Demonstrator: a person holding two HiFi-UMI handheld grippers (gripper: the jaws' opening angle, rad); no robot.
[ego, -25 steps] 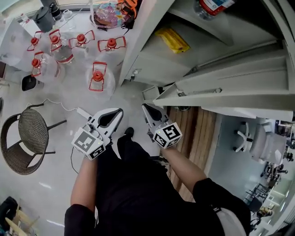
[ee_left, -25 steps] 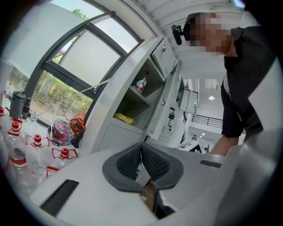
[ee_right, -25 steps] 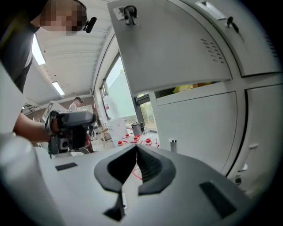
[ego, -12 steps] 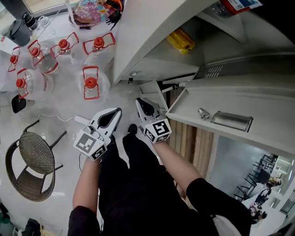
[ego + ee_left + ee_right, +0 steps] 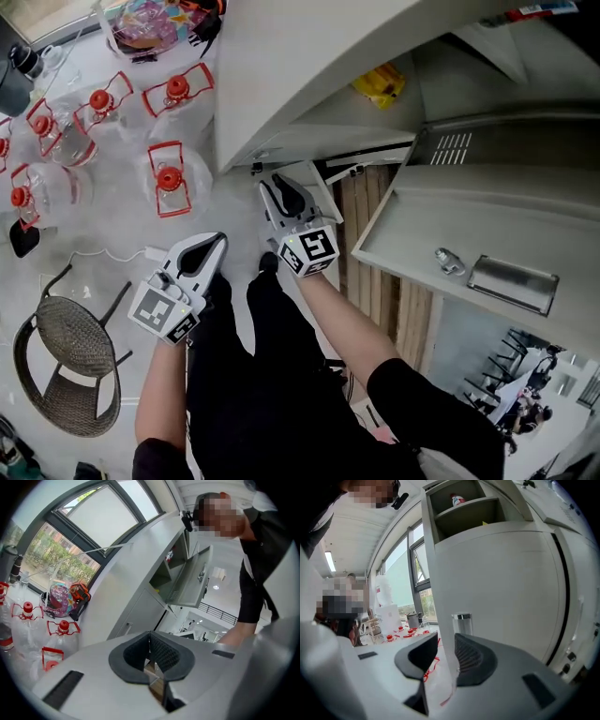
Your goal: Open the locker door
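Glossy white floor (image 5: 112, 234) carries clear jugs (image 5: 169, 178) with red handles and a round wicker chair (image 5: 70, 366), left. The grey metal locker door (image 5: 441, 220) hangs open at right, showing more of its face than a second ago. Left tongs (image 5: 211, 244) are pressed together, empty. Right tongs (image 5: 272, 189), just opened, stand spread, the locker's (image 5: 309, 56) pale edge seemingly between them.

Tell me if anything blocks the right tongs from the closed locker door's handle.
Nothing visible does. The right gripper, whose empty tongs have just been opening, points at the chrome handle on the closed door, with clear space between. The open upper door stands off to the right.
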